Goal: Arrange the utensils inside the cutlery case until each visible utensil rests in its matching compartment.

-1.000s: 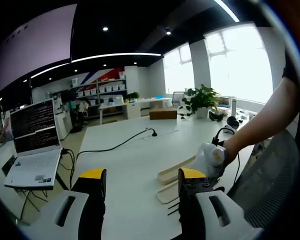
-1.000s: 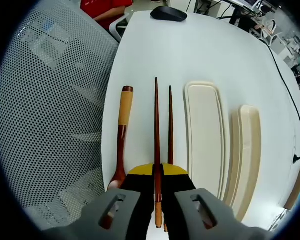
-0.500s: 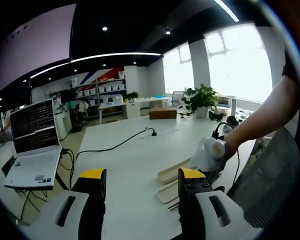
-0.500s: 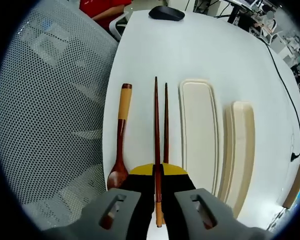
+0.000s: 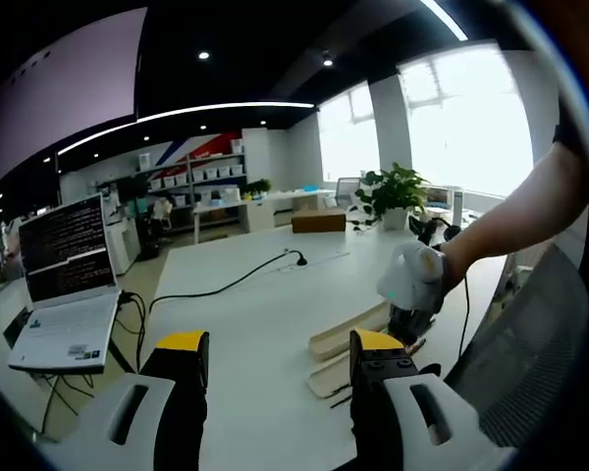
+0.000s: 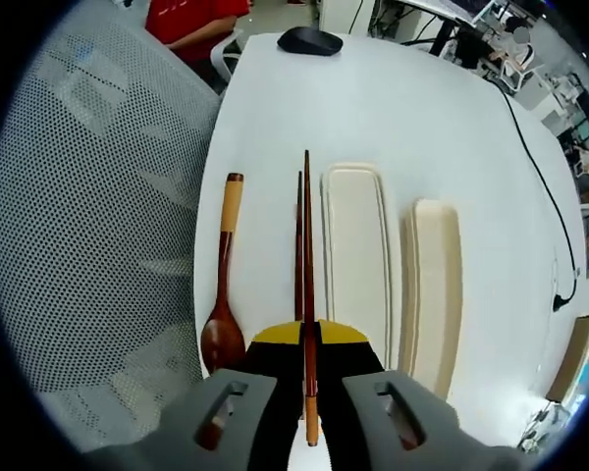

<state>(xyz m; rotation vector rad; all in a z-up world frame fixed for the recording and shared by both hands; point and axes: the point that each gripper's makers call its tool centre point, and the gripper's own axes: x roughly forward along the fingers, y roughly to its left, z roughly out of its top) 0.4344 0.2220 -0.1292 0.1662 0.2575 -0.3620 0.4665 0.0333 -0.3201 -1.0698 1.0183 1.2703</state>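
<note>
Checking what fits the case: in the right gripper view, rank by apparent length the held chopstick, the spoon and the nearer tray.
1. Held chopstick, partly inflated by nearness.
2. Nearer tray and spoon: too alike to rank.

We log: bright daylight from blown-out windows, ceiling strip lights, sharp focus, strong fisheye edge distortion.

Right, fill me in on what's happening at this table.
A person is sorting wooden utensils. The right gripper is shut on one chopstick; the second chopstick and the spoon lie on the white table, left of two cream tray-like case halves, both bare. The left gripper stands open, holding nothing.
</note>
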